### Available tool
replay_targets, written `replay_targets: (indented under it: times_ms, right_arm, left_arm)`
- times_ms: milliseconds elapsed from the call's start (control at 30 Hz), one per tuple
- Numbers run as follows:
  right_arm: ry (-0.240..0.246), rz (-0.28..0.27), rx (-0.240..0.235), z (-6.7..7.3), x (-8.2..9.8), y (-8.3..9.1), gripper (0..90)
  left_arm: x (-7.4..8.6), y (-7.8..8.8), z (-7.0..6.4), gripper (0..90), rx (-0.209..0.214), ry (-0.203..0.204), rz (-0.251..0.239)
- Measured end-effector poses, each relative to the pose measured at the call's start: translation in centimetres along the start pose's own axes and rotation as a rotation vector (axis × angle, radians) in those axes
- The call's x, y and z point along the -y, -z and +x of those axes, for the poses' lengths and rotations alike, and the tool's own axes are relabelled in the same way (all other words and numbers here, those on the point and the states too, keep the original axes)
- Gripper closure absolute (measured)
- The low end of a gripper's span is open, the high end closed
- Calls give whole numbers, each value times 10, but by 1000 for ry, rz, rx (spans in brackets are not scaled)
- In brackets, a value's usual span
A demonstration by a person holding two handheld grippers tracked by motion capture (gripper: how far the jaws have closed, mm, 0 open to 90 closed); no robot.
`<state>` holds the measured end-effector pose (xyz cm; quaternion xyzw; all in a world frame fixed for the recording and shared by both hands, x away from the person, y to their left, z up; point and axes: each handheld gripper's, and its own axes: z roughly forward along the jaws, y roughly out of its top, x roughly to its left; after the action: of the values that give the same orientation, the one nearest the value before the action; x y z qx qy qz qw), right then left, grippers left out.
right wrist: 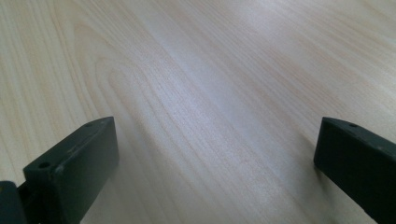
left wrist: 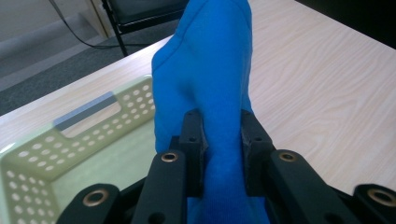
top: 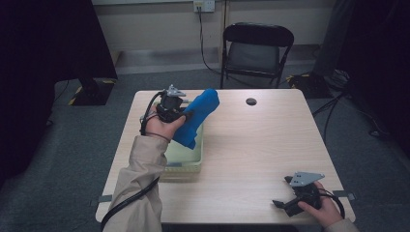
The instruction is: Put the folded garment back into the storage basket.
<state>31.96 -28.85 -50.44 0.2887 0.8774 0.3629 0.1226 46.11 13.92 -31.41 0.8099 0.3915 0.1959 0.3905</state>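
the left gripper (top: 186, 115) is clamped on a blue cloth (top: 197, 117), holding it up above the far end of a pale green basket (top: 186, 166) that sits on the left half of the wooden table (top: 251, 145). in the left gripper view the two black jaws press into the cloth (left wrist: 205, 84) from both sides, pinching a fold of it between them, and the rest of the cloth rises away from the jaws toward the far side of the table. below and to the left in that view lies the basket (left wrist: 56, 149), with its dotted walls and a slot handle in the end wall; part of the cloth hangs over its inside.

the right gripper (top: 285, 195) rests low near the front right corner of the table, well apart from the cloth and the basket. in the right gripper view its jaws stand wide apart with nothing but bare table (right wrist: 201, 93) between them.

a small dark disc (top: 251, 101) lies on the far part of the table, and a folding chair (top: 256, 48) stands beyond it.
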Motion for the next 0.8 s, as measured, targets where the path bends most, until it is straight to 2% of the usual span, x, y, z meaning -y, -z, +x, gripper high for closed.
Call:
replay_targets:
  times_ms: [400,800]
  right_arm:
    - [0,0,0,0,0,0,0]
    - [-1,0,0,0,0,0,0]
  left_arm:
    - [17,0,21,751,-52,48,3]
    - [36,-21,32,746,-117,70,41]
